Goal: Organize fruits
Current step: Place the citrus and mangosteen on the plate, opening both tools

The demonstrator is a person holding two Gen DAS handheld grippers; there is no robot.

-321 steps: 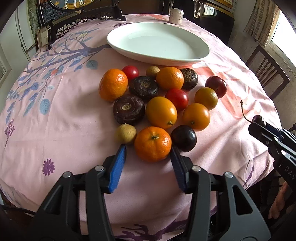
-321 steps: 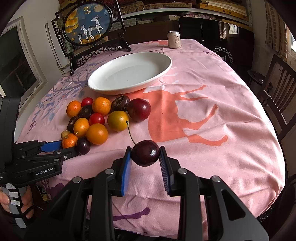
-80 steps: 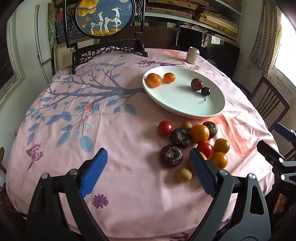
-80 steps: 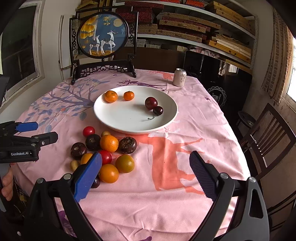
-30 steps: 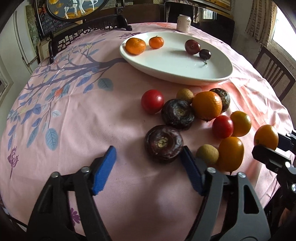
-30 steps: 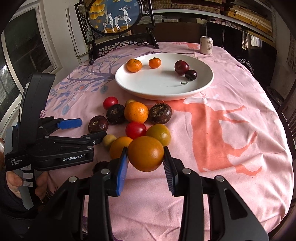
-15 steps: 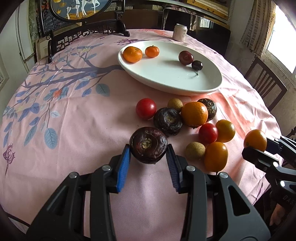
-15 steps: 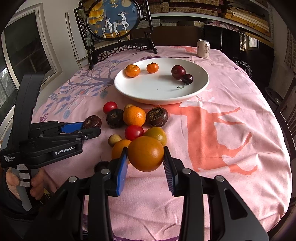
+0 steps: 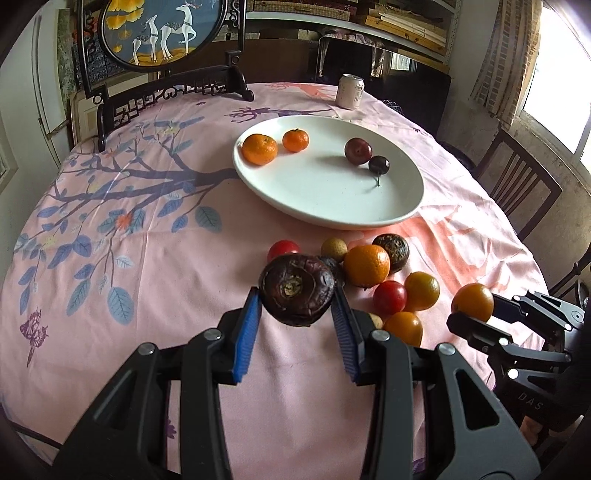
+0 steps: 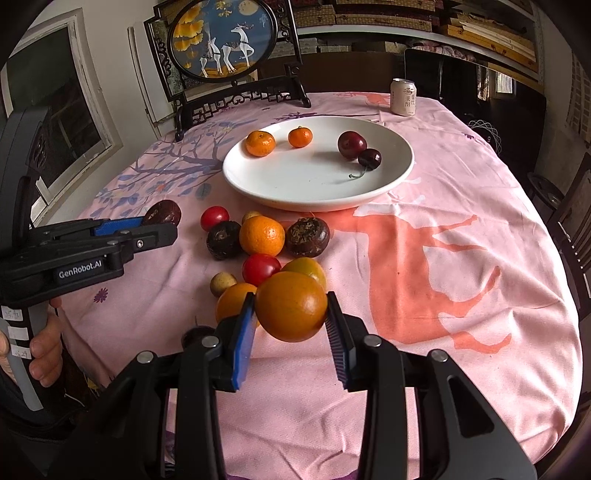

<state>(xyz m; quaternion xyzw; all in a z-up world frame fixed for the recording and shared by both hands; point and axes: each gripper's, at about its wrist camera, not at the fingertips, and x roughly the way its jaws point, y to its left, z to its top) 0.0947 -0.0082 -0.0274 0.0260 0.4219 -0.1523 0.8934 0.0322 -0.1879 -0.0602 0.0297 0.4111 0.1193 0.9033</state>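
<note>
Above the pink cloth point(image 9: 147, 332), both grippers hold fruit.
Left gripper point(image 9: 295, 314) clamps a dark, wrinkled, flattish fruit point(image 9: 297, 290), possibly a water chestnut; right gripper point(image 10: 290, 320) clamps a smooth orange point(image 10: 291, 312). Both are short of the plate point(image 9: 369, 218).

Round table point(image 10: 461, 258) w/ pink cloth, blue tree print on its left side, orange deer print on its right. At table's far edge: dark carved stand holding round deer picture point(image 10: 221, 33); drink can point(image 10: 403, 96) to the right of it. Behind table: long shelves point(image 9: 388, 18) stacked w/ flat bundles. Dark wooden chair point(image 9: 517, 184) at table's right, bright window point(image 9: 561, 77) above it. White-framed window point(image 10: 70, 110) on wall left of table.
</note>
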